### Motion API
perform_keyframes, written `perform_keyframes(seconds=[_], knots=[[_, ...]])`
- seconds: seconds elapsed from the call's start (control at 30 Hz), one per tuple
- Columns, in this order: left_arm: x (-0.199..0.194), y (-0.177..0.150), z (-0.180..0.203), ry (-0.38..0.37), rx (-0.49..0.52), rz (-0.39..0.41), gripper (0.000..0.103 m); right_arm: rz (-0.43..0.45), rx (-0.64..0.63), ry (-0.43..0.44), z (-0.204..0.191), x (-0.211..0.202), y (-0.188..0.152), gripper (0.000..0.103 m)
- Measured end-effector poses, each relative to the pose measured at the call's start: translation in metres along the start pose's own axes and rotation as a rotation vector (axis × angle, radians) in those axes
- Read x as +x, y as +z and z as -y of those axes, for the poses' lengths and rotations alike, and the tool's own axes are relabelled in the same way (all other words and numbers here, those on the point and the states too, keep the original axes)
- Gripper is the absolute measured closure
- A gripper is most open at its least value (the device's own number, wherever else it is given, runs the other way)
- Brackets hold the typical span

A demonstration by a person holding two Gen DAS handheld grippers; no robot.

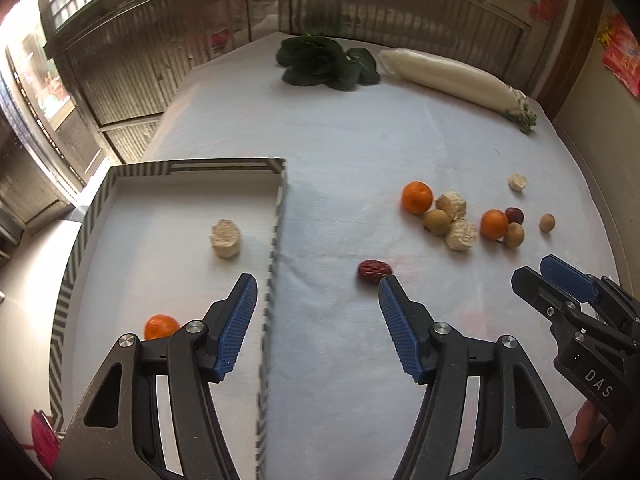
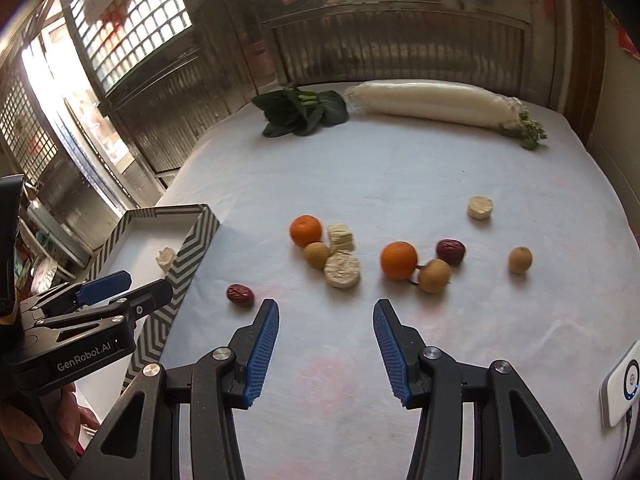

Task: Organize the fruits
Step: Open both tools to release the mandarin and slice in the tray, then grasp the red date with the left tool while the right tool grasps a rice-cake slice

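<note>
Both sets of tongs are empty and parted right now, nothing between the blue ribbed pads on either side. The left tongs (image 1: 318, 288) hang straddling the near wall of the shallow cardboard tray with the grey-and-white zigzag rim (image 1: 276, 216), one finger over the tray floor, one over the white cloth of the desk (image 1: 360, 152). Inside the tray already: a small orange tangerine (image 1: 161, 326) close to the left finger and a pale beige cut chunk (image 1: 225, 238) further in.

The right tongs (image 2: 326, 314) hover low over the cloth, facing the loose pile. Nearest on its left is a wrinkled dark-red jujube (image 2: 240, 295), lying alone between the tray and the cluster. Ahead sit two more tangerines (image 2: 398, 260), brown round longans (image 2: 434, 276), more beige chunks (image 2: 341, 270) and a second jujube (image 2: 451, 251). The leafy greens (image 2: 300, 114) and the long white radish (image 2: 432, 102) lie well apart at the far edge.

The sensible next pick looks like that lone jujube: clear on all sides, so no risk of nudging neighbours. It is small and oval, so I would bring the pads down either side of its short axis, close gently, and lift straight up. The tangerines touch longans, so approaching them from the open side should avoid rolling fruit away.
</note>
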State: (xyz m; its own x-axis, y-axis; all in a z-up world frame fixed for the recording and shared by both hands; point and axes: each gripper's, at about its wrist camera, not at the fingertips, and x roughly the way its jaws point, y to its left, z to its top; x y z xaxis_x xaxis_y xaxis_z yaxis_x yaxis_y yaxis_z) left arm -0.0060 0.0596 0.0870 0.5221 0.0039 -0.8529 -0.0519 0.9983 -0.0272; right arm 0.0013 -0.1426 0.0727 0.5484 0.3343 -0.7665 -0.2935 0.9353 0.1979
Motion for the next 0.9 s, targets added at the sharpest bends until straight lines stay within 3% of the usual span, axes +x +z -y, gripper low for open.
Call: perform_keyframes(seconds=[0.6, 0.9], knots=[[0.023, 0.003, 0.011, -0.011, 0.026, -0.037, 0.039, -0.041, 0.037, -0.007, 0.02, 0.018, -0.002, 0.055], [0.033, 0.003, 0.016, -0.066, 0.057, -0.06, 0.039, -0.054, 0.053, -0.011, 0.026, 0.026, -0.003, 0.055]])
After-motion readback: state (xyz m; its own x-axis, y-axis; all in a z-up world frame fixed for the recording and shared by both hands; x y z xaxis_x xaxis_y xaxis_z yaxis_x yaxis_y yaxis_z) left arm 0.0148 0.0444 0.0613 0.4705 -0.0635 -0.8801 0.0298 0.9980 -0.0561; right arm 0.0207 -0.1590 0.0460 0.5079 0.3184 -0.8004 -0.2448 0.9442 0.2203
